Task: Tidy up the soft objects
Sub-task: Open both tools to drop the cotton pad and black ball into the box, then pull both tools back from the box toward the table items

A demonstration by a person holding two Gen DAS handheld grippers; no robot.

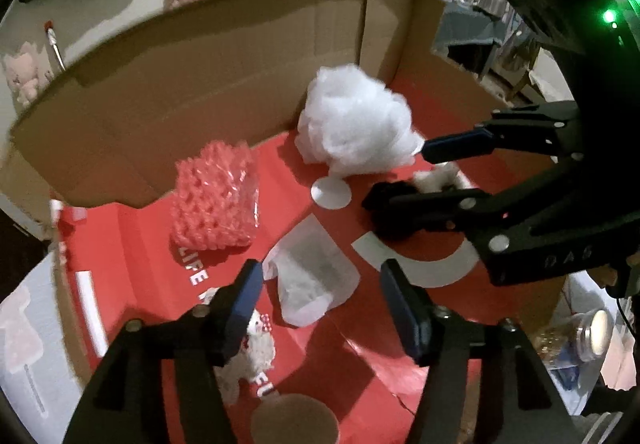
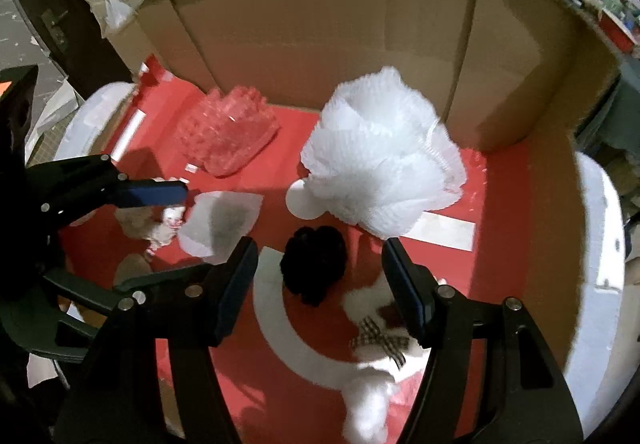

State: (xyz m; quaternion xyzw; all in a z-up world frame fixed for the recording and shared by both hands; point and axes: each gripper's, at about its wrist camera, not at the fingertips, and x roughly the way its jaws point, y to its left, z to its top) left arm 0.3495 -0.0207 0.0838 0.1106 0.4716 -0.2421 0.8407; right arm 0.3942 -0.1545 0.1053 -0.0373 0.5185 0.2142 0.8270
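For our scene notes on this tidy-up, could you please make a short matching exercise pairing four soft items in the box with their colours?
Items:
1. mesh bath pouf
2. bubble wrap bundle
3. fuzzy pompom
4. plush toy's bow

Colours:
A. black
B. dark-and-light checked
C. white
D. pink

Pairs: 1-C, 2-D, 3-A, 4-B
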